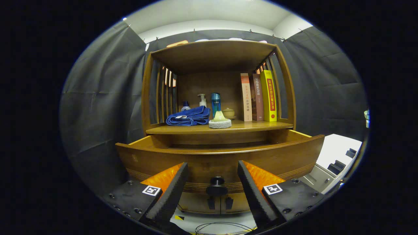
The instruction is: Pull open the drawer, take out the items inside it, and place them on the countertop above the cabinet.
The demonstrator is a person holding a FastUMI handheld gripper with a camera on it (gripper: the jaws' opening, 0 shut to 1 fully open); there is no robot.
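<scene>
Hand-held gripper [212, 192] spread wide, holding nothing; fingers flank the dark knob [217, 186] without touching. Drawer [222, 160] pulled out, interior hidden behind its front. Blue cloth [188, 117], sponge [220, 120], bottles, books on desk [254, 126] above.

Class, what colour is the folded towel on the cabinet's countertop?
Blue, clearest in the gripper view: the folded towel lies beyond the open claw.
</scene>
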